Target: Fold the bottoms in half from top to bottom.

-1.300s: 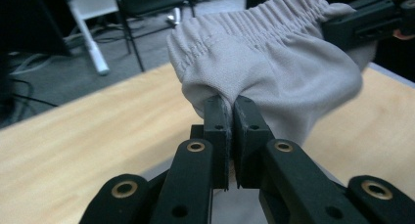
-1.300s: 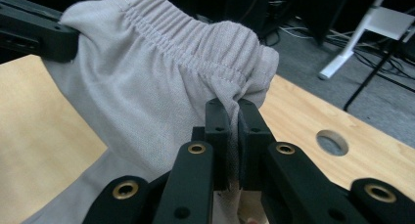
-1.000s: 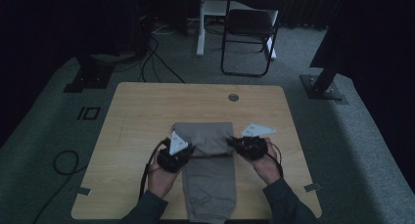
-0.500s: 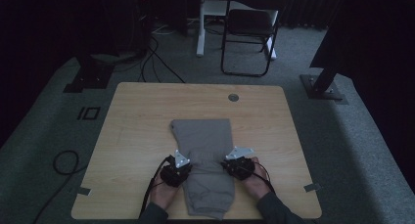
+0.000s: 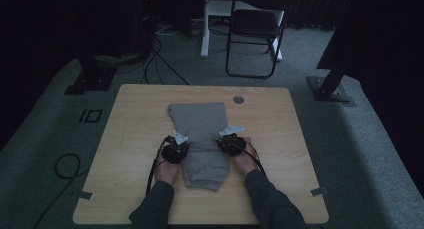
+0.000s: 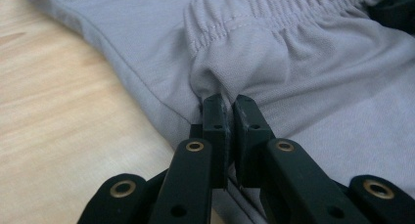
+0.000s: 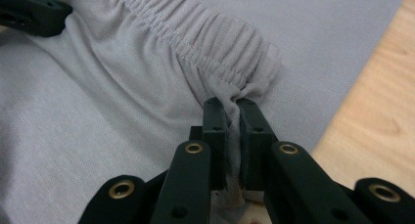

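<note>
two forearms reach forward side by side; left gripper (image 5: pixel 176 148) and right gripper (image 5: pixel 231 143) each pinch the grey trousers' (image 5: pixel 200 134) elastic waistband on the table (image 5: pixel 130 134).

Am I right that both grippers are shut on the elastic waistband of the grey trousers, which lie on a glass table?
Not quite: the table is light wood, as the high view shows. The rest holds: the left gripper and right gripper are each shut on the elastic waistband of the grey trousers.
</note>
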`<state>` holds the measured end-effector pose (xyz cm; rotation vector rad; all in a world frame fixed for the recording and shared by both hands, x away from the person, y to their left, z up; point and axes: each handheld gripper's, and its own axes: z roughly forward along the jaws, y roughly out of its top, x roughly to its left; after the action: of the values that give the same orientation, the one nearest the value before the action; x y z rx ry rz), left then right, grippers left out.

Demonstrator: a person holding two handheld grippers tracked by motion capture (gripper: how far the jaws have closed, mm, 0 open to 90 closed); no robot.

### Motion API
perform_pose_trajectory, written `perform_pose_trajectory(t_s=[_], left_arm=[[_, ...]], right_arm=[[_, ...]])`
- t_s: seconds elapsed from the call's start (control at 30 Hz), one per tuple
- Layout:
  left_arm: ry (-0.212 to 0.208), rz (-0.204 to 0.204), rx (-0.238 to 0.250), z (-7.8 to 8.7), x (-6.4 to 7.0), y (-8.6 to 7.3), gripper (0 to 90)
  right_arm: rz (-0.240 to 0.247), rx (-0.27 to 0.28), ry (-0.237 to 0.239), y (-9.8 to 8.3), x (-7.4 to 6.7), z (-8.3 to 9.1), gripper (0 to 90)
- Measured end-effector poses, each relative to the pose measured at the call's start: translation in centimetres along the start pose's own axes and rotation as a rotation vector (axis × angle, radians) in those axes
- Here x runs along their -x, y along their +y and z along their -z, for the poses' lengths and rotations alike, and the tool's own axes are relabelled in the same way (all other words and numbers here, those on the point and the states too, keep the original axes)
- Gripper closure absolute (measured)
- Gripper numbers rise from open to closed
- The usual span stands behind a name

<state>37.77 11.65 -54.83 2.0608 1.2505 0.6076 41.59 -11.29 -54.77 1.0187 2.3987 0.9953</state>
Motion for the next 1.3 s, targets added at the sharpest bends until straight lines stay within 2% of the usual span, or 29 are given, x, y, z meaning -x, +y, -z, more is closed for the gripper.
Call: perform_pose_trajectory(t_s=[0.13,0.23,0.33,0.43,0.47,0.5,0.57,0.67,0.8,0.83,0.87,0.9,0.97,1.0,1.03,1.1,1.17,1.2,1.27,1.3], left_arm=[[0.014,0.012,-0.014,-0.4,-0.3,0.6,85.6],[0.004,0.011,-0.028,-0.2,-0.7,1.4,85.8],[-0.004,0.011,0.021,1.1,-1.0,2.7,85.8],[0.004,-0.012,0.074,2.8,-1.4,4.8,85.8],[0.004,-0.012,0.074,2.8,-1.4,4.8,85.8],[0.000,-0.008,0.123,4.2,-1.5,6.3,85.8],[-0.013,-0.008,0.175,5.8,-1.5,7.3,85.8],[-0.024,-0.022,0.220,7.6,-1.1,7.7,85.8],[-0.039,-0.036,0.218,8.2,-0.8,6.7,85.6],[-0.055,-0.034,0.195,8.0,-0.5,5.3,85.5],[-0.055,-0.034,0.195,8.0,-0.5,5.3,85.1],[-0.085,-0.006,0.158,7.3,-0.3,3.4,85.0],[-0.122,0.021,0.114,6.6,0.1,1.4,83.7],[-0.122,0.021,0.114,6.6,0.1,1.4,82.6],[-0.152,0.026,0.074,6.0,0.4,-0.3,81.4],[-0.181,0.050,0.041,5.5,0.5,-1.8,79.8],[-0.185,0.060,0.045,5.6,0.0,-2.1,76.3],[-0.185,0.071,0.061,5.8,-0.3,-1.9,74.2],[-0.177,0.092,0.097,6.4,-1.0,-1.2,71.8],[-0.177,0.092,0.097,6.4,-1.0,-1.2,71.4]], right_arm=[[-0.011,-0.008,-0.012,0.9,0.4,-0.8,85.2],[-0.039,-0.017,0.009,1.5,0.8,-0.7,85.6],[-0.035,0.021,0.015,2.4,1.1,0.5,85.6],[-0.036,0.098,0.021,4.0,1.5,2.8,85.6],[-0.036,0.098,0.021,4.0,1.5,2.8,85.6],[-0.033,0.147,0.014,5.1,1.7,4.5,85.5],[-0.034,0.190,0.011,5.8,1.9,5.8,85.5],[-0.030,0.246,0.017,6.5,1.9,8.1,85.6],[-0.002,0.249,0.029,5.9,1.3,9.0,85.3],[0.009,0.234,0.041,4.7,0.6,8.9,85.0],[0.009,0.234,0.041,4.7,0.6,8.9,85.0],[0.011,0.204,0.063,3.0,-0.2,8.3,84.7],[0.032,0.158,0.065,1.2,-1.1,7.4,84.2],[0.040,0.130,0.069,0.3,-1.4,6.9,83.7],[0.043,0.112,0.075,-0.3,-1.6,6.5,82.3],[0.048,0.050,0.093,-1.6,-2.0,5.7,73.0],[0.054,0.006,0.123,-2.3,-2.1,5.3,62.0],[0.050,0.012,0.128,-2.4,-2.0,5.6,58.6],[0.024,0.059,0.145,-2.1,-1.6,6.4,54.8],[0.005,0.084,0.159,-1.8,-1.3,6.9,54.0]])
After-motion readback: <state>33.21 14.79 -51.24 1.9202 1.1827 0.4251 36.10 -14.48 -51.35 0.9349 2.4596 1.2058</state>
